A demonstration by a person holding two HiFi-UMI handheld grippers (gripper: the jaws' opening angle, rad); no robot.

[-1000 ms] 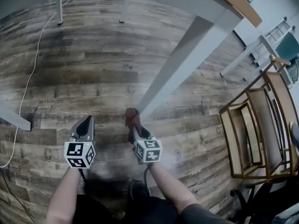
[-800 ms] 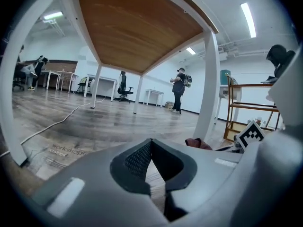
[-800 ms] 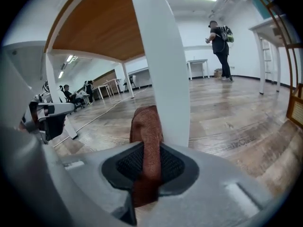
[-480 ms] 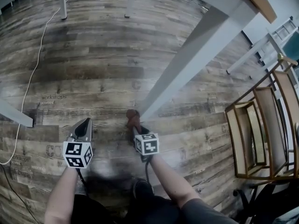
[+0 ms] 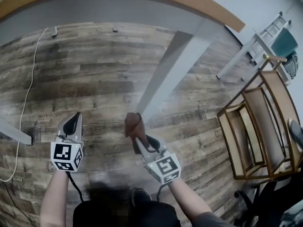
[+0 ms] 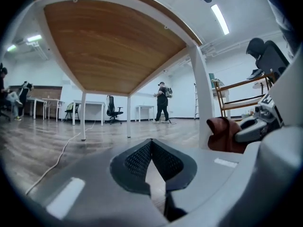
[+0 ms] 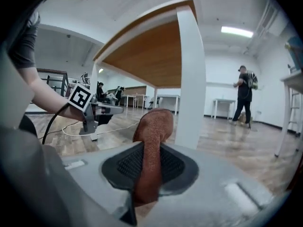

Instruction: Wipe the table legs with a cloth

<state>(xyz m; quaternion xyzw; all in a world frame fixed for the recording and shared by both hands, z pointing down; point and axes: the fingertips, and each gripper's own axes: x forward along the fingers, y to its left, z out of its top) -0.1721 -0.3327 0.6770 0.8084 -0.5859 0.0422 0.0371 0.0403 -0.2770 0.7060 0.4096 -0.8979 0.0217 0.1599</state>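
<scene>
while outstretched toward the table leg [image 5: 171, 74], right gripper [image 5: 140, 141] tight on cloth [image 5: 132, 123]; left gripper [image 5: 73, 122] closed, empty

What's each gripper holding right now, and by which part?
The right gripper pinches the brown cloth near one end, bunched part beyond the tips. The left gripper is shut, empty.

Head view looks down; low gripper views share table leg [image 7: 191, 79].
</scene>
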